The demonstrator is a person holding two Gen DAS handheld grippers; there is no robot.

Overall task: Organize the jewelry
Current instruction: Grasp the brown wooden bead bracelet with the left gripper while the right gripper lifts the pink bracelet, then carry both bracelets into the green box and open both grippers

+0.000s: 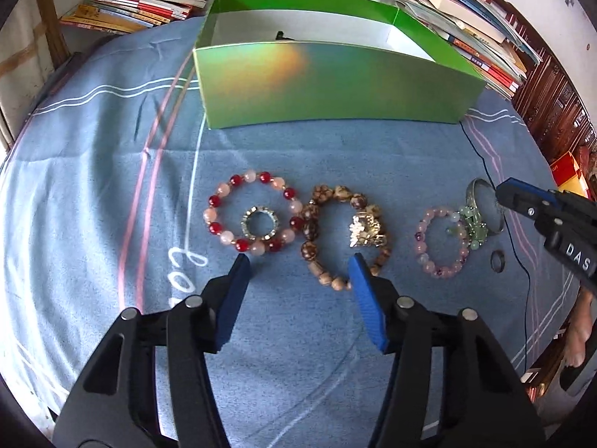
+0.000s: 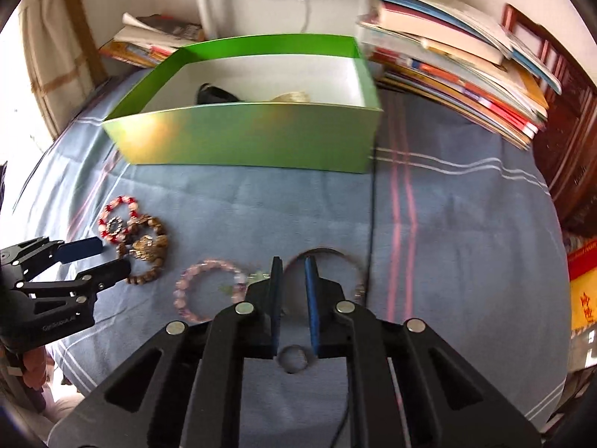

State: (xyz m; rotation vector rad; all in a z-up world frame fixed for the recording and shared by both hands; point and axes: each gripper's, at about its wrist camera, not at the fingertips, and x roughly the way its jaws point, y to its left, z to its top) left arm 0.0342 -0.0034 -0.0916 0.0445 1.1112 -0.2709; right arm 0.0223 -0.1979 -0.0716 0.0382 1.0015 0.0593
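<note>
**Operator:** Jaws on my left gripper (image 1: 300, 259) stand wide apart and hold nothing; they hover over the blue cloth (image 1: 93, 194), just short of the red and pink bracelet (image 1: 253, 216) and the brown bead bracelet (image 1: 345, 235). On my right gripper (image 2: 293, 261) the jaws are narrow but not closed, and its fingertips straddle the near rim of the metal bangle (image 2: 328, 252).

**Partner:** So the right is about to take the bangle?

**Operator:** That is my reading. To do it well I'd want one finger inside the hoop and one outside, pinch the rim square, then lift straight so it doesn't drag the pale pink bracelet (image 2: 209, 289) lying just beside it. The green box (image 2: 246, 138) sits well behind, open at the top, so that is where I'd expect the jewelry to go.

**Partner:** What does each camera give you?

**Operator:** My right view looks into the box: something dark and something pale already lie in it. It also shows the small dark ring (image 2: 293, 359) down between the fingers. My left view hides the box floor, but shows the sparkly ring (image 1: 260, 223) inside the red bracelet, a gold charm (image 1: 363, 231) on the brown one, and green beads (image 1: 472, 229) between the pink bracelet and the bangle.
</note>
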